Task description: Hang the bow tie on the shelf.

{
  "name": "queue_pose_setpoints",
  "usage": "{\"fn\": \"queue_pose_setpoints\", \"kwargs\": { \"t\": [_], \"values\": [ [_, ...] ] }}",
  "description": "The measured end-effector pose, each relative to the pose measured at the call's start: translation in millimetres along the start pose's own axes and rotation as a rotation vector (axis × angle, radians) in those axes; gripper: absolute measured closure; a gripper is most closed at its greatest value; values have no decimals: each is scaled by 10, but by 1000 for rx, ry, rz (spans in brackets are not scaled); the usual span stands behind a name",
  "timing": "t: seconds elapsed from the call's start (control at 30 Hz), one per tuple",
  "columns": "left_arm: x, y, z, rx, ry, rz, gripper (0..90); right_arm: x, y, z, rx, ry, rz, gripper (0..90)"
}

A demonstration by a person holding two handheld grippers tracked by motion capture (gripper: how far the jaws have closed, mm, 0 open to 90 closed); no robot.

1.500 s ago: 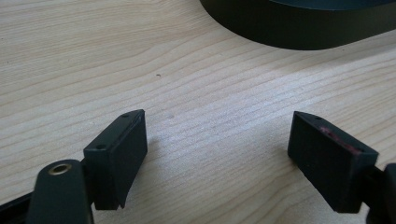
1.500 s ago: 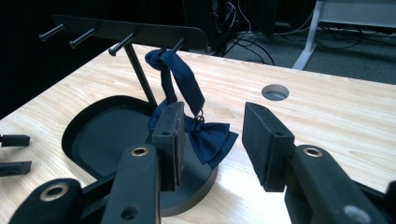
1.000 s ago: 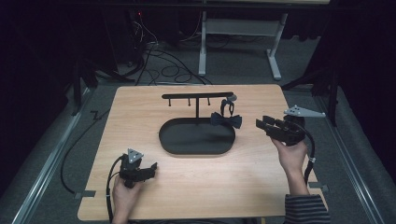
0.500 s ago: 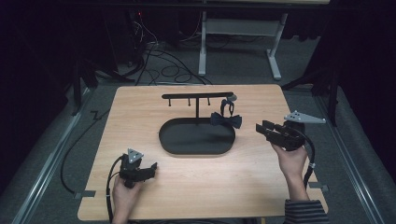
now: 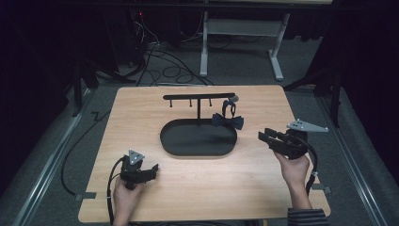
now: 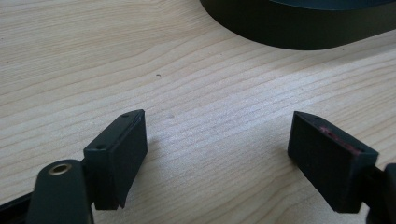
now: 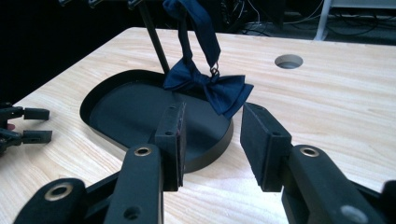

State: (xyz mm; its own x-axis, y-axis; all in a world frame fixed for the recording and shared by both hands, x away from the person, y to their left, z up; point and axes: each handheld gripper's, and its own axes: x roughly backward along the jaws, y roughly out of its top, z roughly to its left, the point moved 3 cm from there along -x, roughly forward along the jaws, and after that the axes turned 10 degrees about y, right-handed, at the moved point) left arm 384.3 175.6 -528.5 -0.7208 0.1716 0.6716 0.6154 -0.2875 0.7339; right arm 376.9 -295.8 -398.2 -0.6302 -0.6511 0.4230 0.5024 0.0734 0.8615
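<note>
Grippers rest over a pale wooden counter (image 5: 141,197). At left, the left gripper (image 5: 149,170) sits low with jaws wide open and empty. Mid-counter, a black oval tray (image 5: 179,146) carries a T-shaped black rack (image 5: 199,96); a navy bow tie (image 5: 227,121) hangs from its right end. The right gripper (image 5: 264,137) points toward it, jaws partly open, holding nothing.

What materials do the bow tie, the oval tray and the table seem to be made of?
Bow tie: dark blue fabric, slight satin sheen, soft folds. Oval tray: probably matte black metal or plastic, smooth and rigid; I cannot tell which. Table: light wood or wood veneer, visible grain lines.
</note>
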Motion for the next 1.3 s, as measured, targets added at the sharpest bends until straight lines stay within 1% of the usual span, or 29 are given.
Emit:
{"fn": "queue_pose_setpoints", "kwargs": {
  "t": [0.23,0.5,0.6,0.67,0.73,0.97,1.03,1.3],
  "values": [
    [0,0,0,0,0,0,203,33,-124,-7,-21,2,3,624],
    [0,0,0,0,0,0,202,64,-199,-23,-29,3,5,623],
    [0,0,0,0,0,0,203,87,-257,-34,-45,2,8,623],
    [0,0,0,0,0,0,203,89,-271,-40,-44,1,6,623],
    [0,0,0,-1,0,0,203,95,-311,-39,-53,-2,7,622],
    [0,0,0,-1,0,0,203,74,-386,-35,-62,5,13,621],
    [0,0,0,-1,0,0,203,57,-422,-30,-73,11,17,621],
    [0,0,0,-1,0,0,203,-2,-491,8,-75,27,31,620]
  ]
}}
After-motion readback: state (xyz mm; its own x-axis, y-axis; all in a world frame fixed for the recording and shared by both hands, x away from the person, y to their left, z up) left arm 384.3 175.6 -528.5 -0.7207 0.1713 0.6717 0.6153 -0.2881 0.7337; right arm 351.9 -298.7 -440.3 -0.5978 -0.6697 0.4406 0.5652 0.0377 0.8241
